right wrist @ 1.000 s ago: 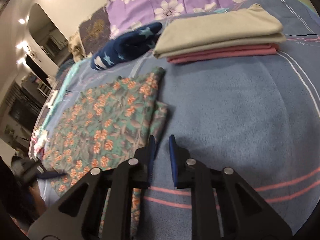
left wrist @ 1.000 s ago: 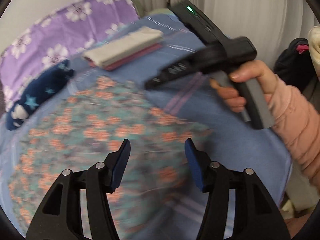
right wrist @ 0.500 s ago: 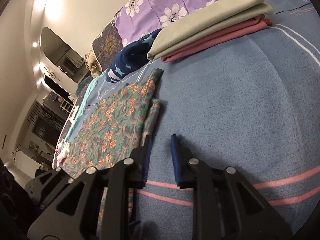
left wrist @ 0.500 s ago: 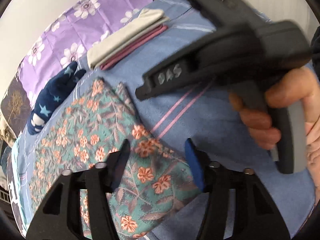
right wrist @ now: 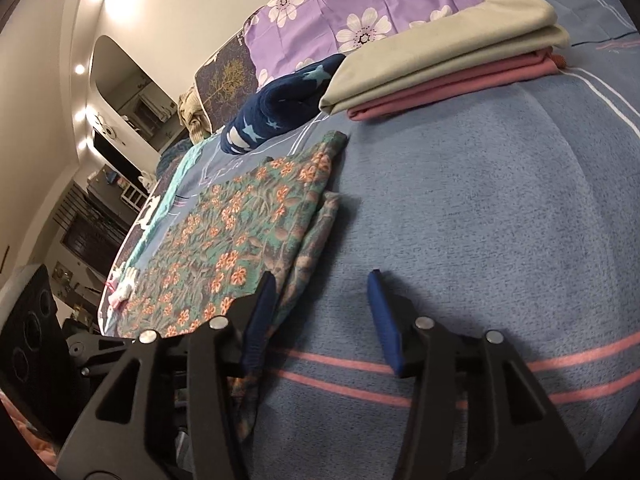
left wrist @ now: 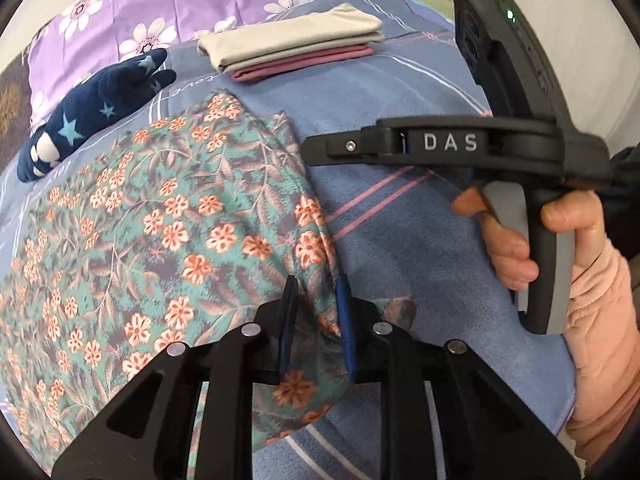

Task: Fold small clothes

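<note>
A teal garment with orange flowers [left wrist: 168, 216] lies flat on the blue blanket [left wrist: 404, 248], its right edge folded over. My left gripper [left wrist: 317, 280] is down on that edge near the front corner. Its jaws are closing, with a ridge of the cloth standing between the pads, which are still a little apart. My right gripper [right wrist: 321, 276] is opening. Its left pad hangs over the garment's edge [right wrist: 304, 248] and its right pad over bare blanket; it grips nothing. A hand [left wrist: 516, 248] in a pink sleeve holds the right tool above the blanket.
A folded stack, beige on pink [left wrist: 288, 46], lies at the back of the bed. A navy item with stars [left wrist: 92, 108] sits at the back left, in front of purple flowered bedding [left wrist: 200, 0]. Bare blanket [right wrist: 500, 200] stretches to the garment's right.
My left gripper has come down onto the garment's right edge and its jaws have narrowed around the cloth. My right gripper's jaws, nearly shut before, have spread apart.
</note>
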A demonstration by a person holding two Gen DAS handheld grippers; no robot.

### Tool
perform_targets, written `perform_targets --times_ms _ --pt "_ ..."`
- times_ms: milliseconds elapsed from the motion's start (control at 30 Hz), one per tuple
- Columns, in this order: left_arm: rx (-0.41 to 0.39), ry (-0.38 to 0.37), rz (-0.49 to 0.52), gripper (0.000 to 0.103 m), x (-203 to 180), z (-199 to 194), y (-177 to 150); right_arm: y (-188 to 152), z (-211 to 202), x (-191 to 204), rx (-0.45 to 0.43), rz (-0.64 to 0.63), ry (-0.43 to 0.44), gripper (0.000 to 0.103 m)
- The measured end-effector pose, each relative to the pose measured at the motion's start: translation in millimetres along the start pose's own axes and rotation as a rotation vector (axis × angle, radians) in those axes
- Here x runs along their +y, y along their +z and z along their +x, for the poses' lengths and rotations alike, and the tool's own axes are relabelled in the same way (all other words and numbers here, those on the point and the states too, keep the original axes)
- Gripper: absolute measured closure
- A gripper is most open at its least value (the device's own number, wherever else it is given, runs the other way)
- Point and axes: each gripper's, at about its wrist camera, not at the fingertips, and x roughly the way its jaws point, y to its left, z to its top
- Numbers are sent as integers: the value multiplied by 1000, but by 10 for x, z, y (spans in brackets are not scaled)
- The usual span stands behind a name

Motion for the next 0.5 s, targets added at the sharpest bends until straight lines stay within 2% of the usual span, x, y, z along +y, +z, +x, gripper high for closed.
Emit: perform_targets --times_ms 67,167,500 --pt "-3 -12 -13 82 52 -23 -9 14 6 -11 -7 15 -2 56" --pt "-4 -33 -32 82 90 -25 -5 61 40 -17 -13 46 -25 65" --pt "-16 -61 -31 80 90 -11 -33 203 238 61 43 91 10 65"
